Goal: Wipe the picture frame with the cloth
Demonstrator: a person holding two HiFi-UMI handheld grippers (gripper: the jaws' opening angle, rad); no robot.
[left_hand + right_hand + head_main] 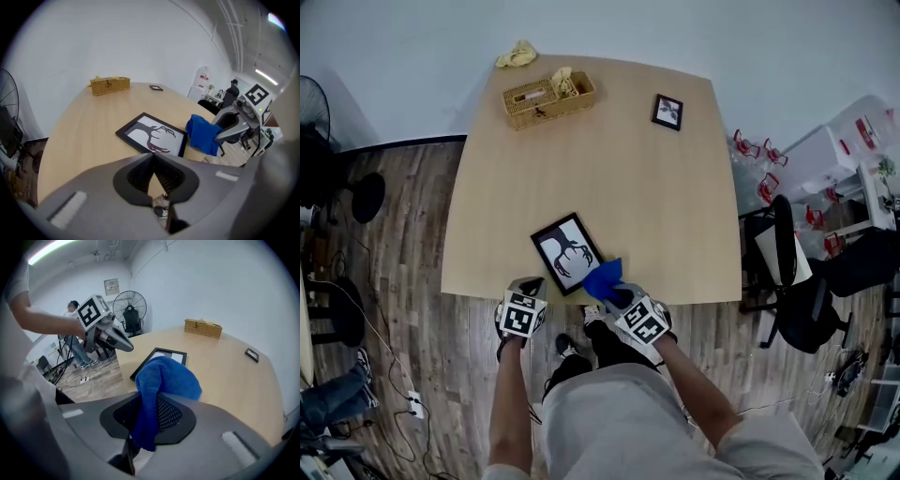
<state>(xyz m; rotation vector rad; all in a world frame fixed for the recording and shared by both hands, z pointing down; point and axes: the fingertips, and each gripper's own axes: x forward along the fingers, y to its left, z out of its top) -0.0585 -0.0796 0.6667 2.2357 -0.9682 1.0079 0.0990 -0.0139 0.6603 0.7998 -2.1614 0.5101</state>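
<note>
While a person is standing at the near edge of a pale wooden table (675, 216), both hand-held grippers are hovering over that edge, close to each other. A black picture frame (567, 253) showing a dark, antler-like silhouette is lying flat near that same edge, turned at an angle to it. A wicker basket (548, 98) is sitting at the far left of the tabletop, well apart from the frame.

The right gripper (147, 399) is clamping a blue cloth (164, 376) between its jaws; the cloth is bunching up above them and hanging just beside the frame's near right corner, though no view is showing whether cloth and frame are touching. The left gripper (153, 157) is pointing at the table edge just left of the frame, its jaws meeting at the tips with nothing between them.

A crumpled yellow cloth (517, 54) is lying just beyond the far edge, and a small black photo frame (667, 112) is resting at the far right.
</note>
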